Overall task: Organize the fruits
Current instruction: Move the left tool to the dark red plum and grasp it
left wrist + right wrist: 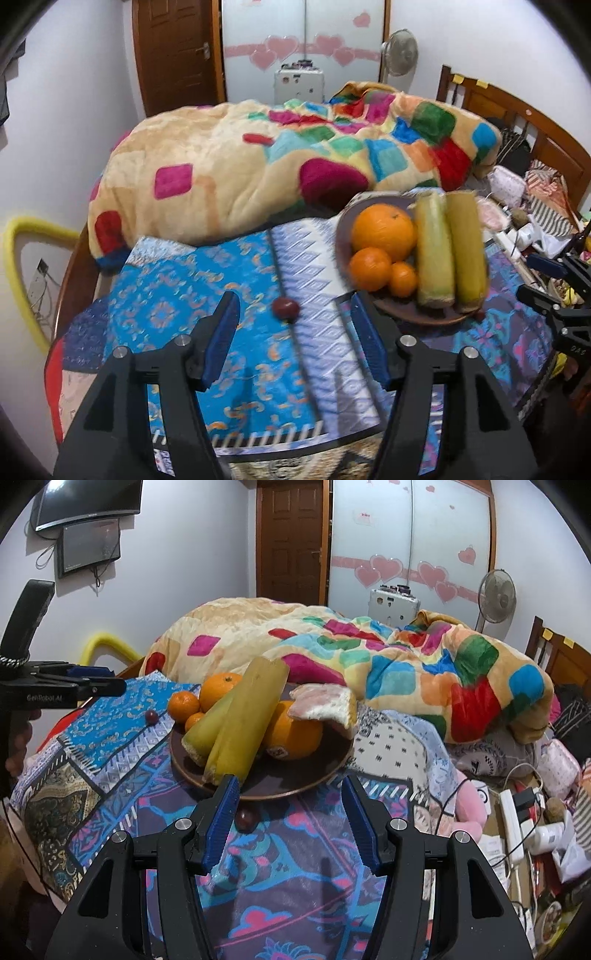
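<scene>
Fruits fill a dark brown plate point(325, 771) that sits on a patterned blue bedspread point(177, 295): two yellow-green stalks point(243, 723) lie side by side, leaning across a large orange point(295, 734), with another large orange point(219, 690), a smaller one point(183, 706) and a tiny one point(194, 722) packed behind them. A pale, ragged piece of bread-like food point(325, 705) rests on top at the plate's far side. Two small dark red fruits lie off the plate on the cloth: one point(285, 307) sits well apart from the plate, between and beyond the fingers of the left gripper point(295, 328); the other point(245, 819) sits just beside the plate's near rim, close to the left finger of the right gripper point(290, 808). Both claws hang with their blue-padded jaws spread wide and nothing between them. In the left wrist view the right gripper shows at the far right edge, near the plate. A bulky quilt point(258, 166) with coloured squares is heaped behind the plate
</scene>
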Tool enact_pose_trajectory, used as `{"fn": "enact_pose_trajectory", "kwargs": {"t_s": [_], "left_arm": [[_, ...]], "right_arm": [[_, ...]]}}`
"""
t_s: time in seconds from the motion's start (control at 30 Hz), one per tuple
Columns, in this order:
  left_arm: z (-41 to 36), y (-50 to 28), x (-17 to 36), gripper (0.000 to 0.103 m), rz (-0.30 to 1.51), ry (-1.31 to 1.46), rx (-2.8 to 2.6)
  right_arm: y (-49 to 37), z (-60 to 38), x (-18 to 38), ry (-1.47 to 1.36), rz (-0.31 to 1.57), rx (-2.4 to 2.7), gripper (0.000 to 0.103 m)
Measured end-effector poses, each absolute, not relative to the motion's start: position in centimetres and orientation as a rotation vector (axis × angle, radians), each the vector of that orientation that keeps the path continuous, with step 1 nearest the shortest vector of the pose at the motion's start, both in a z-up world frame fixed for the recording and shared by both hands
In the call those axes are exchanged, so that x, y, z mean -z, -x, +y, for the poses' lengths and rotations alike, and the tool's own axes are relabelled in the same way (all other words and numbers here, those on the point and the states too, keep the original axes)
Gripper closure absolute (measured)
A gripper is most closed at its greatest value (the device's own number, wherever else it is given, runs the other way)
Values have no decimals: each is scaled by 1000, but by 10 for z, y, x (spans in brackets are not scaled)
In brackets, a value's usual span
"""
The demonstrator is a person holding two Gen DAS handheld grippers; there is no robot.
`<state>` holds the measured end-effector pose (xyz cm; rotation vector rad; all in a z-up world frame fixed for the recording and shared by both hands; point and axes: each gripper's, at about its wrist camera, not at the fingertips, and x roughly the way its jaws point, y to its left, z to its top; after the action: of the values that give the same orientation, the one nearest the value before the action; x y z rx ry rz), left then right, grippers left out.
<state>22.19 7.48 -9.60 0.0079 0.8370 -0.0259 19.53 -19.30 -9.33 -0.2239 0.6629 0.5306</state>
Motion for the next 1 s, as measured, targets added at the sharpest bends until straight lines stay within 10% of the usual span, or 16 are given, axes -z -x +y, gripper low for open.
{"fn": "enact_pose_trajectory", "kwargs": {"t_s": [0.5,1.0], "left_arm": [[77,-240,143,47,968,-48,43],[72,-267,159,70,1005,-56,54]], "right_arm": [[-204,-174,132,268,797,-578,49],[-213,-166,137,268,824,-645,90]]}}
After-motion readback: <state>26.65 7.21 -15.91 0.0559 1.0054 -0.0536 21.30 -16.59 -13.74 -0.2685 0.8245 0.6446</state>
